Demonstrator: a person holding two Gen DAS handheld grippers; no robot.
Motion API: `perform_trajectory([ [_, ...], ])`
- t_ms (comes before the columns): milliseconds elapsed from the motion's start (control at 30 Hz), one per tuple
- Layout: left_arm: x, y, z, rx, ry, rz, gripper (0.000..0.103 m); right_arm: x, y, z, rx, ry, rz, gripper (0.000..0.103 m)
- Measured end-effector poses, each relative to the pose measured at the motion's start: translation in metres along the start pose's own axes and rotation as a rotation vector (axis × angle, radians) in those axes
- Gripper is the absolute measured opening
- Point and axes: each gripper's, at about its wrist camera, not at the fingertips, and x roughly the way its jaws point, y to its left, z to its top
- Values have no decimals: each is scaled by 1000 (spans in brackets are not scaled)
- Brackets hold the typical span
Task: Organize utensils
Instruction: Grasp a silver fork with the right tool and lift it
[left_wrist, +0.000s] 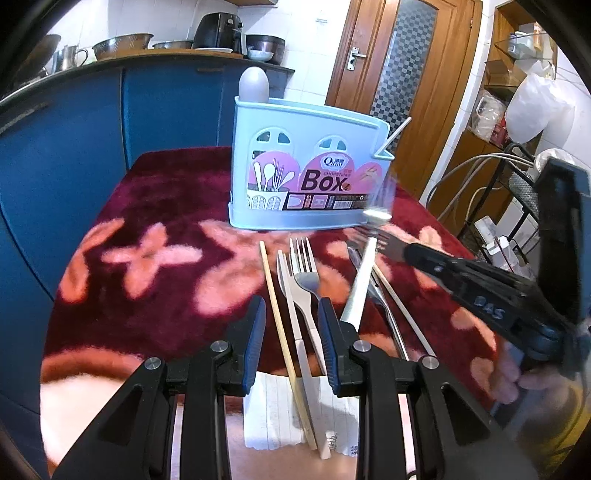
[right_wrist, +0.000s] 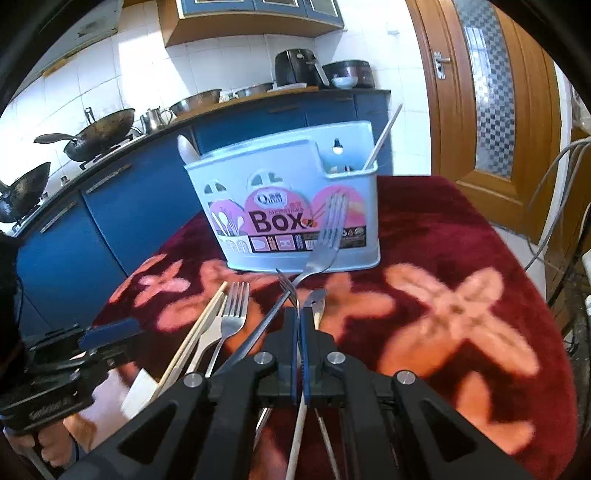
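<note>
Pinching a white-handled fork between pads pressed tight together, the right gripper is carrying it tines-up above the red floral cloth, just in front of the pale blue utensil box standing at the far middle of the table. In the left wrist view the lifted fork is blurring beside the box's right end. The left gripper is hovering over the near utensils with its jaws spread partway and gripping nothing; between them are lying 1 chopstick and a white knife, with another fork just beyond. Further utensils are lying to the right of these. From here the risk is that the fork, held low on its thin handle, is free to swivel in the pads and could knock its tines against the box wall, or catch the metal handle already leaning out of the right compartment, tipping the light box or dropping the fork.
</note>
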Motion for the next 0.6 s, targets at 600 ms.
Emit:
perform_trajectory([
  [600, 12, -11, -2, 21, 29, -15, 29, -28, -31, -23, -16, -6, -112, 3],
])
